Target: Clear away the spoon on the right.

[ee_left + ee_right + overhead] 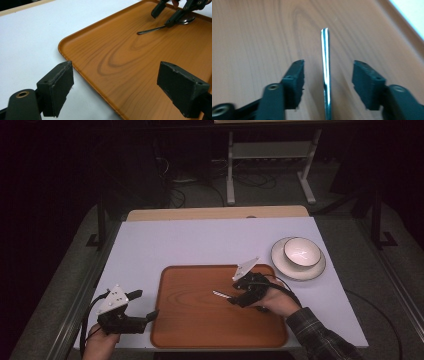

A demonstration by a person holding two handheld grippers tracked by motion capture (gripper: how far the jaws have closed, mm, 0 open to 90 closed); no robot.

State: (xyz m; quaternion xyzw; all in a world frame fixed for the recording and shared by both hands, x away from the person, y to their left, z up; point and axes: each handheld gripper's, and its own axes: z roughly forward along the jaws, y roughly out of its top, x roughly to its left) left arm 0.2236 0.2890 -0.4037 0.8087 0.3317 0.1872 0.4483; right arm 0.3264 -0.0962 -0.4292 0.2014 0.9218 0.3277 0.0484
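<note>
Right claw point(327, 82): we hold it open, spoon point(325, 65) handle between pads, untouched.
Spoon: we judge it light, stiff, slippery; pinch mid-handle.
Left claw point(125, 90): open, empty.

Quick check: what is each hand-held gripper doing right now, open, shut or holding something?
Left hand-held gripper: open, holding nothing, at the tray's edge.
Right hand-held gripper: open, the spoon lying loose between its jaws on the tray.
</note>
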